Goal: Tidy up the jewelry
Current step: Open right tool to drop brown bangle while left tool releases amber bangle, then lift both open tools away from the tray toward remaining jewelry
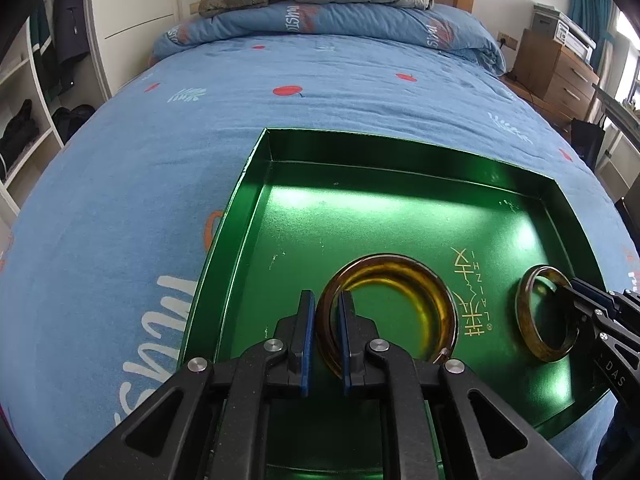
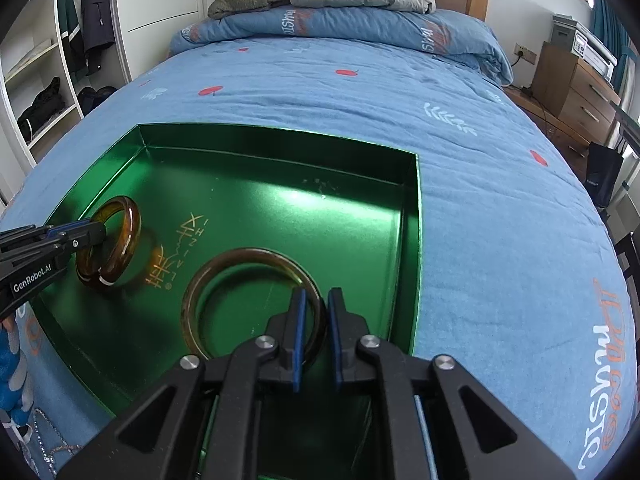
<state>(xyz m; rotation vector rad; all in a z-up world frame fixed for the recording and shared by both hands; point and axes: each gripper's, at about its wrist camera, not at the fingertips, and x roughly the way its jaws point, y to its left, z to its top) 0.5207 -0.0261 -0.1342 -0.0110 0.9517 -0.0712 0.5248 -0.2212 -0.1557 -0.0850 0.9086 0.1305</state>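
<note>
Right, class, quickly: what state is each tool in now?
Left tool: closed on the thick amber bangle.
Right tool: closed on the slimmer brown bangle.

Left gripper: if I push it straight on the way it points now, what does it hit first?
Most likely the floor of the green tray. The left gripper points steeply down with the amber bangle between its fingers, so the bangle's lower edge probably touches first; the gap beneath is hard to judge.

Two translucent amber bangles in a shallow green tray [image 1: 400,168], left bangle [image 1: 400,276] tilted with its band between the left gripper [image 1: 326,312] fingers, right bangle [image 2: 224,272] likewise within the right gripper [image 2: 318,308]
</note>
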